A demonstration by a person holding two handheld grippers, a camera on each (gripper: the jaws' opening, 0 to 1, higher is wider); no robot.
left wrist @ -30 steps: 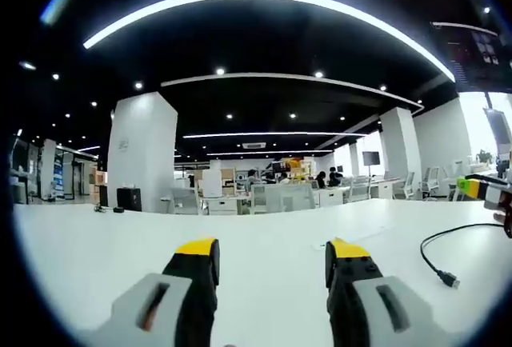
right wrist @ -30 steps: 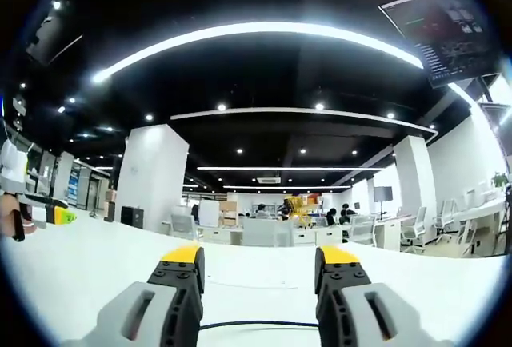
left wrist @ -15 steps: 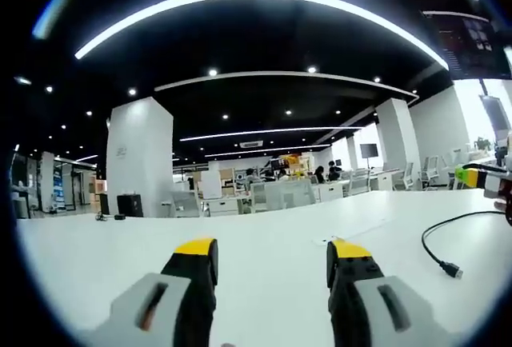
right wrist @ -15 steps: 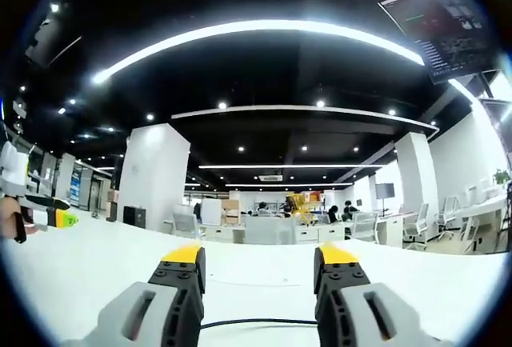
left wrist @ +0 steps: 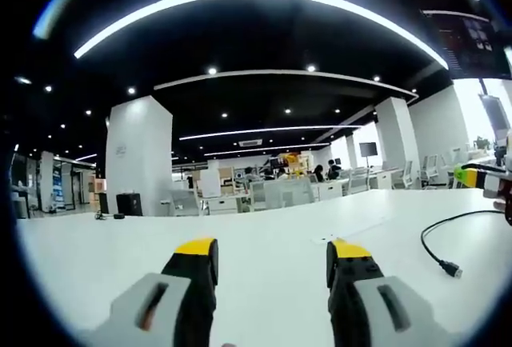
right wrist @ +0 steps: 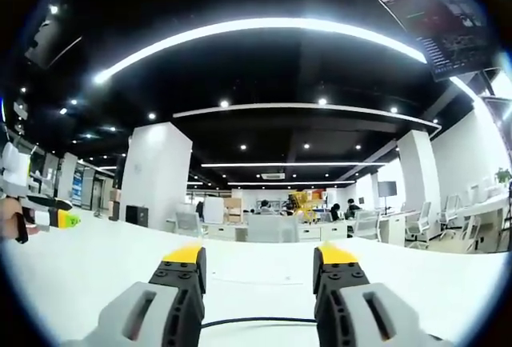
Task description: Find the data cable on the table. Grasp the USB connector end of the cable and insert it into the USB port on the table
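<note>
Change: none; cable unmoved on counter.
Count: one cable.
Left tongs: spread, empty.
Right tongs: spread, empty.

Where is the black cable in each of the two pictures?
Left gripper view: the cable lies on the table at the far right, plug end lowest.
Right gripper view: the cable crosses the very bottom, between the jaws of the right claw.
Shared landmark: the big white pillar, left of middle in both.
</note>
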